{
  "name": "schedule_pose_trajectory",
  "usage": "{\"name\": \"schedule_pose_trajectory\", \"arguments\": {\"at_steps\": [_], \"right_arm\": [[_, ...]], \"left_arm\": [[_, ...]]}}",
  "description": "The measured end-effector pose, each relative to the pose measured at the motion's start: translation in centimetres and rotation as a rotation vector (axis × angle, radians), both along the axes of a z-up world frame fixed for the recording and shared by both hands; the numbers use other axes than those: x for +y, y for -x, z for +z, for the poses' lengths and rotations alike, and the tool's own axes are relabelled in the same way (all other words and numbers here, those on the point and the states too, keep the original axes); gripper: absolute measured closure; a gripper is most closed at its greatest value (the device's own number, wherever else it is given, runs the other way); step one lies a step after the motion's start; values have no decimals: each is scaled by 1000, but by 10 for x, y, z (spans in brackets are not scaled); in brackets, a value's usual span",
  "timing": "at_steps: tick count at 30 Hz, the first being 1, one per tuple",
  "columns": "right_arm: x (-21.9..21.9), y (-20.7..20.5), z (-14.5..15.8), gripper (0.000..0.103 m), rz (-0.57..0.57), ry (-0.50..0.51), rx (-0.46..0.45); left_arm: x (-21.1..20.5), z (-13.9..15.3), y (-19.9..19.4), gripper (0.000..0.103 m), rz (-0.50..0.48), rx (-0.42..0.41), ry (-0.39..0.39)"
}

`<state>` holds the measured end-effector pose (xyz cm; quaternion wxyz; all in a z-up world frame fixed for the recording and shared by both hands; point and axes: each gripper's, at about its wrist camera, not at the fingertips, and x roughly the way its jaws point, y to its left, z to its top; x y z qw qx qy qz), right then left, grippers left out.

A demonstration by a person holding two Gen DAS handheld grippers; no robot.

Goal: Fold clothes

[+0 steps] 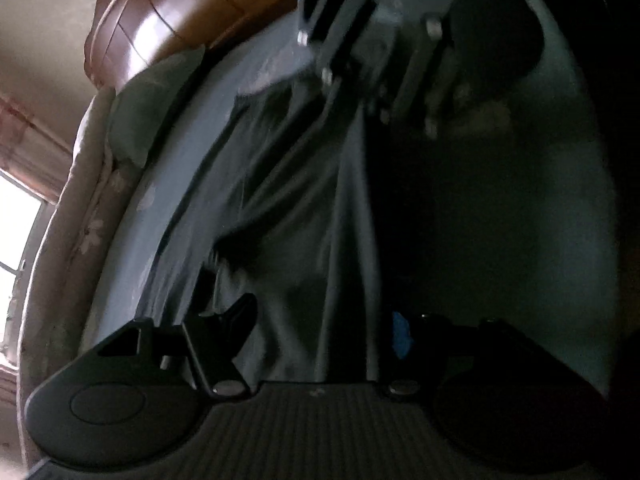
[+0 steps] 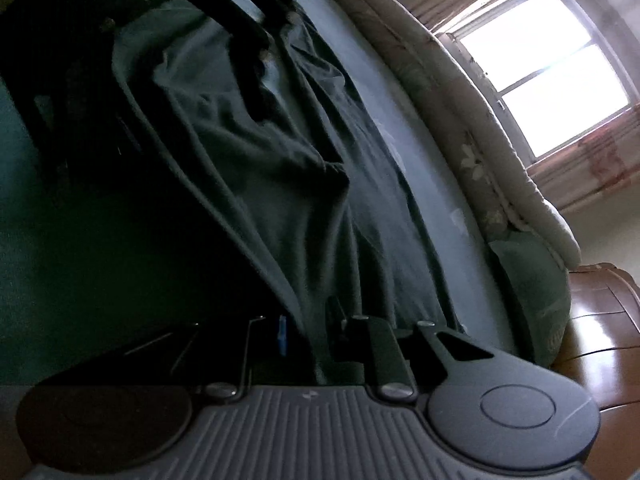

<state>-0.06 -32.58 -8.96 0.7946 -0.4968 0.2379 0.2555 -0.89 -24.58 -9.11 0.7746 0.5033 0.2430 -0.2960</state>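
Your left hand-held gripper (image 1: 320,332) and your right hand-held gripper (image 2: 308,332) each pinch an edge of a dark grey garment (image 2: 280,184), which hangs stretched between them above the bed (image 2: 420,168). A rolled floral quilt (image 2: 460,120) lies along the bed's far side, with a green pillow (image 2: 532,292) against a wooden headboard (image 2: 600,320). A bright window (image 2: 552,52) glows beyond.

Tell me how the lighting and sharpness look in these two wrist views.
Left wrist view: dim, right side nearly black, the dark garment underexposed, the right gripper motion-blurred, the window blown out. Right wrist view: window overexposed, left side in deep shadow, the bed edge bowed by fisheye distortion.
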Motion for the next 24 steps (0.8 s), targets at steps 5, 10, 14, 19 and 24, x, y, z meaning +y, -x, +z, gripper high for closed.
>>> {"name": "schedule_pose_trajectory", "arguments": {"at_steps": [5,10,14,19,24], "right_arm": [[0,3,-3,99,13,-26,48],[-7,7,9,100,44,-20,105],[-17,17,15,100,63,-2,164],[-17,18,1,99,56,48,222],[-28,15,15,93,-23,3,251]], "left_arm": [[20,-1,-3,98,71,64,-22],[27,16,-15,99,115,254,82],[32,27,-13,98,95,387,130],[38,29,-14,90,93,454,144],[72,65,-22,79,152,524,282]]}}
